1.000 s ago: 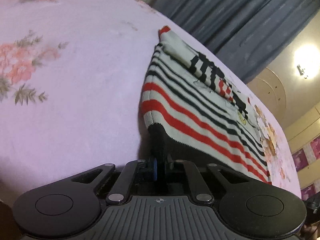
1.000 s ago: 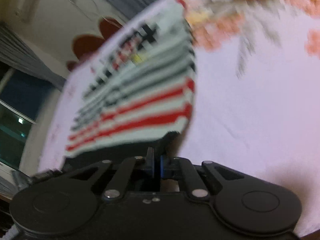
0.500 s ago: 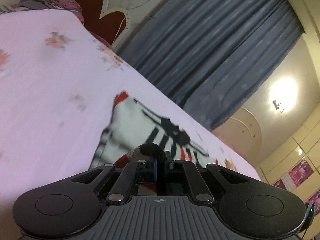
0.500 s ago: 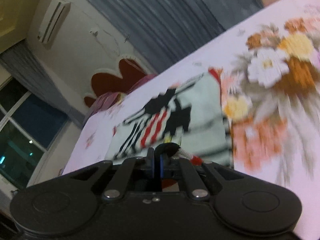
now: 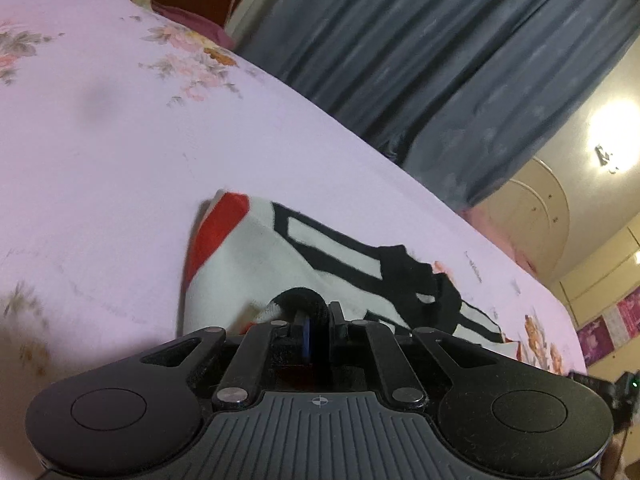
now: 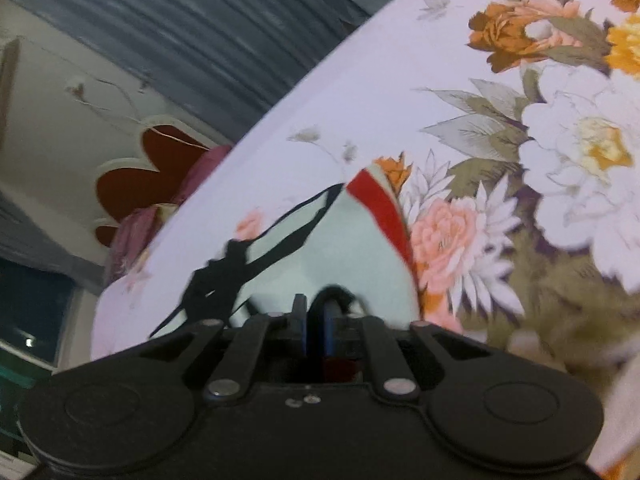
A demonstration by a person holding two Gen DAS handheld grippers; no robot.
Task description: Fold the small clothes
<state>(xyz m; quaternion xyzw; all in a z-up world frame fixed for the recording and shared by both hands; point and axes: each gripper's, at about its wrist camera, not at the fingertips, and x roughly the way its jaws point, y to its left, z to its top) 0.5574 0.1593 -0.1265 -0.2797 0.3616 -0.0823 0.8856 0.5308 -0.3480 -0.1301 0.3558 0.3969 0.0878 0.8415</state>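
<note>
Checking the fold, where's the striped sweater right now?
The striped sweater lies on the floral bedsheet, centre of both views, its near hem pinched by both grippers.

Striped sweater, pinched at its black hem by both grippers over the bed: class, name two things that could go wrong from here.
1. The left gripper and the right gripper each hold only a thin bit of the striped sweater's black hem, so a corner may slip out.
2. If the two grippers are set down unevenly, the fold may land skewed or wrinkled on the floral bedsheet.
</note>
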